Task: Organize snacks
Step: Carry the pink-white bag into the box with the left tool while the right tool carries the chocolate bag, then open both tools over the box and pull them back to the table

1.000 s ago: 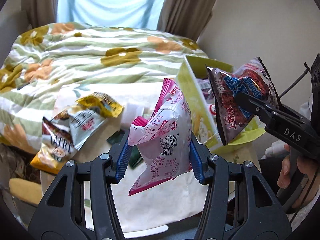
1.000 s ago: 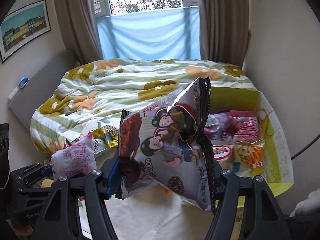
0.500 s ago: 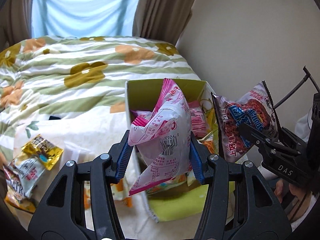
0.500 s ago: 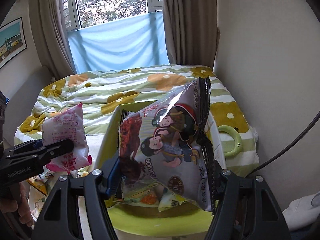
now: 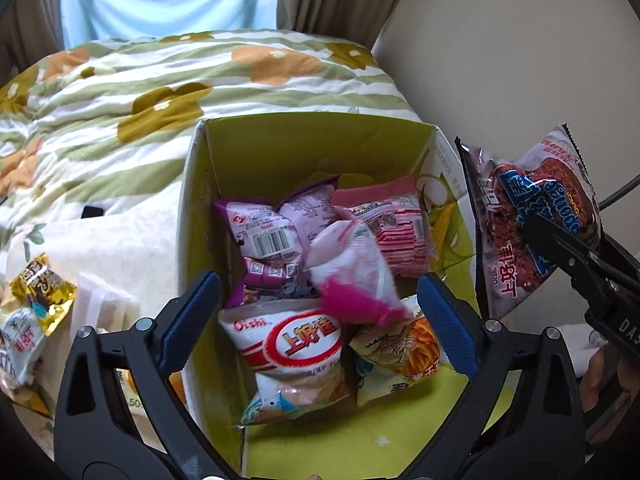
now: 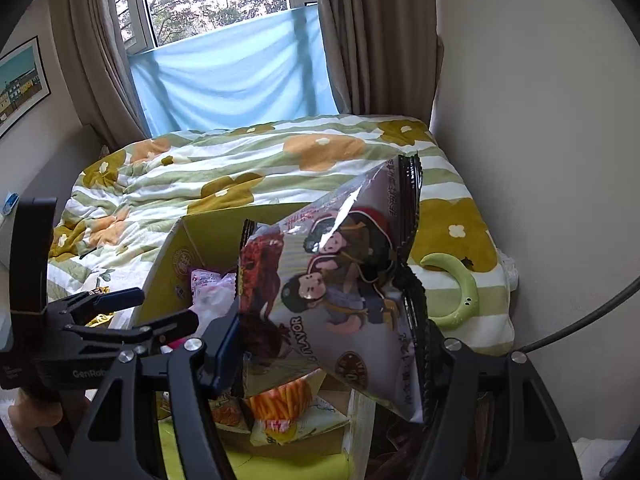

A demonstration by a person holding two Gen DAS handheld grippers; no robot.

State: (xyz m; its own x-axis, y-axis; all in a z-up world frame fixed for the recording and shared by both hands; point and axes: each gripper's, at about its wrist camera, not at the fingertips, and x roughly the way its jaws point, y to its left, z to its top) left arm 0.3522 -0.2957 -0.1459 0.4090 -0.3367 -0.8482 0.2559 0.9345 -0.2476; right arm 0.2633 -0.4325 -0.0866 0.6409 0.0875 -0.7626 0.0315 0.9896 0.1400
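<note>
An open yellow-green cardboard box [image 5: 304,148] holds several snack bags. My left gripper [image 5: 320,308] hangs over it with its jaws opening wide, their pads clear of everything. A pink-and-white snack bag [image 5: 352,276], blurred, is dropping between them onto the bags in the box. My right gripper [image 6: 332,344] is shut on a grey snack bag with cartoon monkeys [image 6: 340,280], held upright above the box's right edge. In the left wrist view that grey bag [image 5: 520,216] and the right gripper [image 5: 560,248] sit to the right of the box.
Loose snack packets [image 5: 36,312] lie on the white cloth left of the box. Behind it spreads a flowered quilt [image 5: 160,80] with a green ring [image 6: 460,300] on it. A wall stands close on the right. A hand [image 5: 600,376] holds the right gripper.
Both grippers have swung right from the loose packets to over the box. The left jaws opened and let go of the pink-and-white bag, which is falling in. The right grip is unchanged.
</note>
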